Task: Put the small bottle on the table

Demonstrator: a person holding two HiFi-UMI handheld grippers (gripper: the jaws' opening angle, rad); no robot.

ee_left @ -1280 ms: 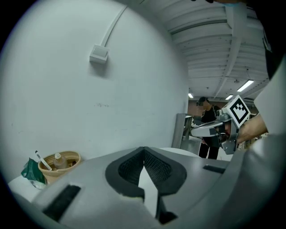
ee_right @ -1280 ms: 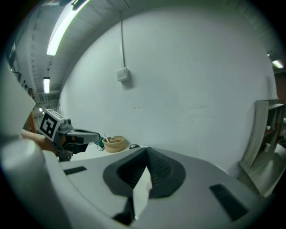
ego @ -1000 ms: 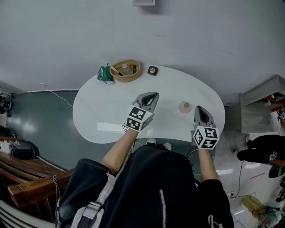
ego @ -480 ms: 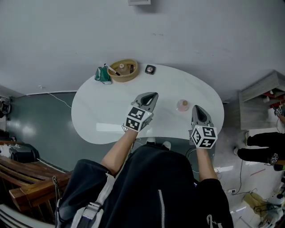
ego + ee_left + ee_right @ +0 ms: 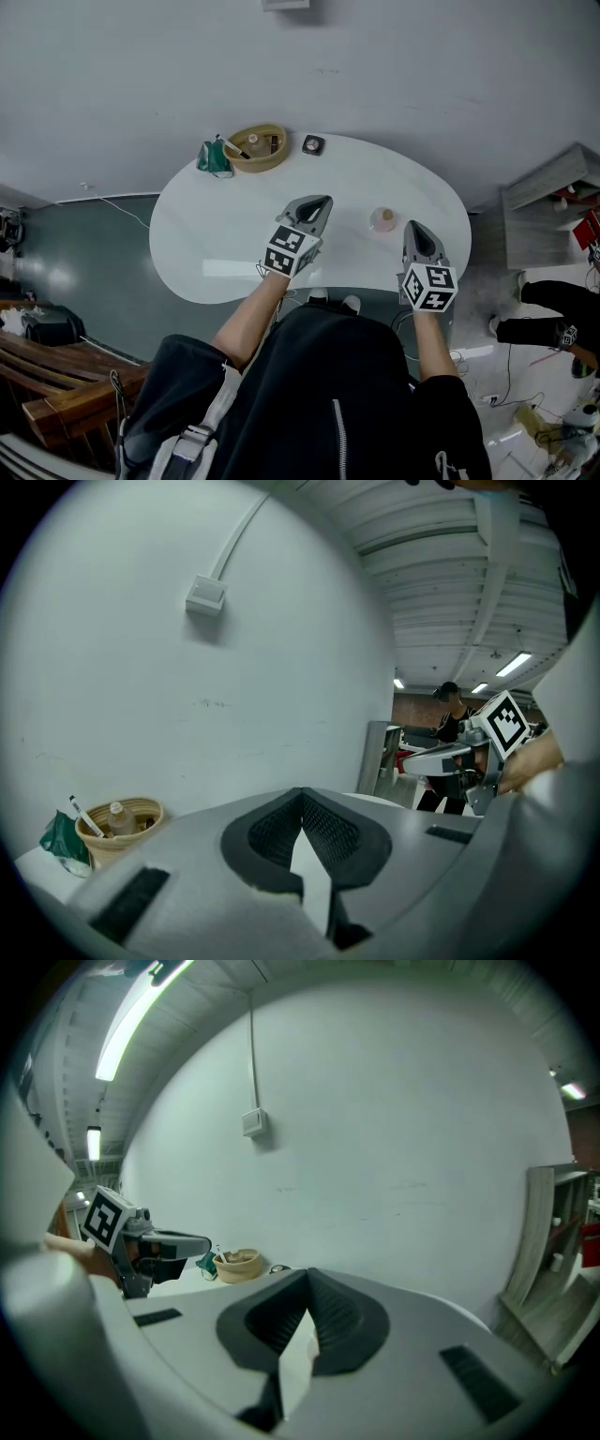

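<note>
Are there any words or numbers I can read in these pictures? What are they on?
No words or numbers can be read anywhere.
Left tool and right tool: their cubes show only black-and-white square patterns, not letters.
Small bottle in the basket: too small to read any label.
Green packet beside the basket: too small and blurred to read.
</note>
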